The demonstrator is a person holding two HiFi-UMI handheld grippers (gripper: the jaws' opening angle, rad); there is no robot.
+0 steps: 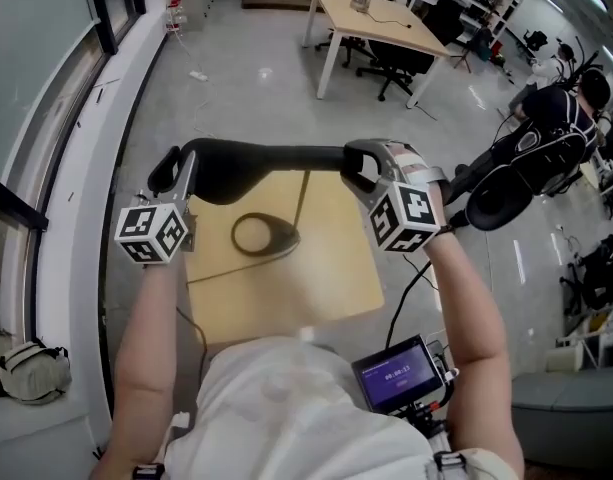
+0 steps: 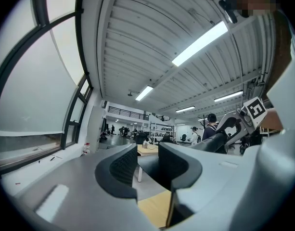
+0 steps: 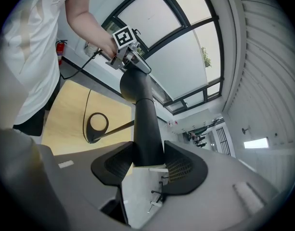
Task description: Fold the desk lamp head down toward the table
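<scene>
The pale wooden surface (image 1: 326, 278) sits low in the head view with grey floor (image 1: 256, 78) around it. Above the surface the black lamp head (image 1: 276, 158) lies roughly level, a long bar stretched from one claw to the other (thicker towards its left end, slimmer towards the right). The right claw (image 3: 148, 148) is clamped on the slim end: in the right gripper view both dark pads press against the sides of the bar, which runs straight away from the jaws towards the other gripper. The left claw (image 2: 146, 150) stands at the thick end with its jaws apart. In the left gripper view, floor and a strip of the surface show through the gap between them, and the lamp head appears from behind the right-hand jaw and leads off to the right; whether that jaw touches the bar cannot be told. Below the head, the lamp's flat base ring (image 1: 261, 236) rests on the surface, and a thin stem (image 1: 303, 198) rises from beside it to the underside of the bar.
</scene>
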